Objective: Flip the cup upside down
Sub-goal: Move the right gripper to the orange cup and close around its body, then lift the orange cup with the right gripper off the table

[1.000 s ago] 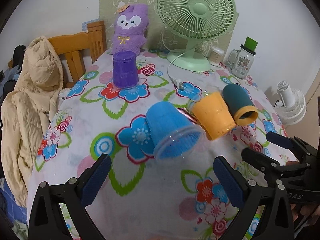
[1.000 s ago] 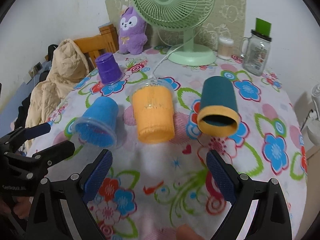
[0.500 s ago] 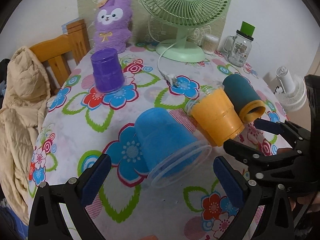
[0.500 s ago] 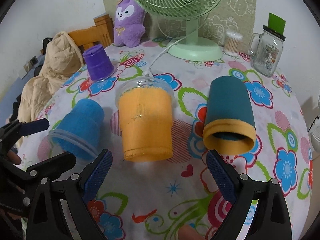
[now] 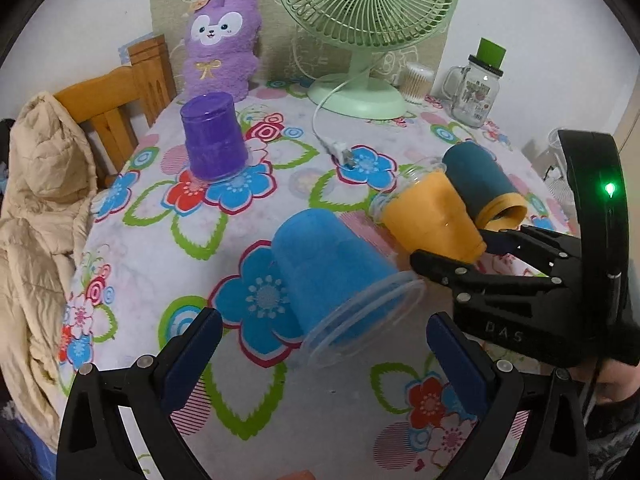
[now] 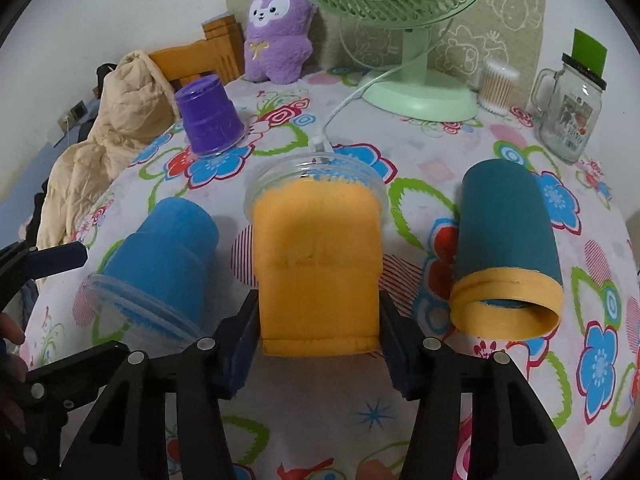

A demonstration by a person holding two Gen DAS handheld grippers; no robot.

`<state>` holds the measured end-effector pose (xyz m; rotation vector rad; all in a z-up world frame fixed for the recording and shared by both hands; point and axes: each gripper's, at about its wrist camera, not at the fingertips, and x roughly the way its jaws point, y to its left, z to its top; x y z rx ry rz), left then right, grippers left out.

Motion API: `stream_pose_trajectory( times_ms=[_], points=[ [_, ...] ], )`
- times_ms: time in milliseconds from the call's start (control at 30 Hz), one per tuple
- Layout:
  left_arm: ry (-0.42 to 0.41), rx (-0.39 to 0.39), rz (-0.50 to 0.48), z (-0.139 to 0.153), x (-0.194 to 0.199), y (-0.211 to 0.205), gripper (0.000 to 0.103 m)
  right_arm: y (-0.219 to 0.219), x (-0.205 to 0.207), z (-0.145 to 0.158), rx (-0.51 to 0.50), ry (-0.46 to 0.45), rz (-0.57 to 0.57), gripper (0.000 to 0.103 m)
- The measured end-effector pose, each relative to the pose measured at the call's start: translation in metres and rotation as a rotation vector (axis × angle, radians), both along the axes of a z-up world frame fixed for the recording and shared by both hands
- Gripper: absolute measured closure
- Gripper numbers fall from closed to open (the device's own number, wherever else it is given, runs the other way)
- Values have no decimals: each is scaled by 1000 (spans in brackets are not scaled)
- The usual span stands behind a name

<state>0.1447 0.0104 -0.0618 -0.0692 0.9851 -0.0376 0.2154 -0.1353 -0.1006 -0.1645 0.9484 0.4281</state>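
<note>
Three cups lie on their sides on the floral tablecloth: a blue cup [image 5: 332,268] [image 6: 160,264], an orange cup [image 6: 316,272] [image 5: 432,216] and a teal cup with an orange rim [image 6: 508,248] [image 5: 484,180]. A purple cup [image 5: 212,140] [image 6: 208,120] stands upside down at the back left. My right gripper [image 6: 318,344] is shut on the orange cup's base end, fingers on both sides. My left gripper [image 5: 320,360] is open, just before the blue cup's rim.
A green fan [image 5: 364,20], a purple plush toy [image 5: 220,40], a glass jar with a green lid [image 5: 478,88] and a cotton swab pot [image 5: 416,80] stand at the back. A white plug [image 5: 340,148] lies mid-table. A wooden chair with a beige jacket [image 5: 40,200] stands at the left.
My right gripper moved forward and closed on the orange cup. My left gripper moved closer to the blue cup and stayed open.
</note>
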Motion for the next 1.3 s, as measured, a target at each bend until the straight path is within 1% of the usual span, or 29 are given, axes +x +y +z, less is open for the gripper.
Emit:
stream_pose_trajectory(
  times_ms=[100, 467, 833, 1300],
  points=[
    [7, 2, -1, 0, -2, 0, 0, -2, -4, 3, 14, -2, -5, 45],
    [-15, 27, -32, 11, -15, -10, 0, -9, -23, 21, 12, -51, -19, 45],
    [-34, 32, -36, 21, -35, -18, 0, -18, -46, 41, 23, -92, -25, 45],
    [-60, 33, -48, 33, -58, -28, 0, -29, -78, 59, 6, -123, -38, 45]
  ],
)
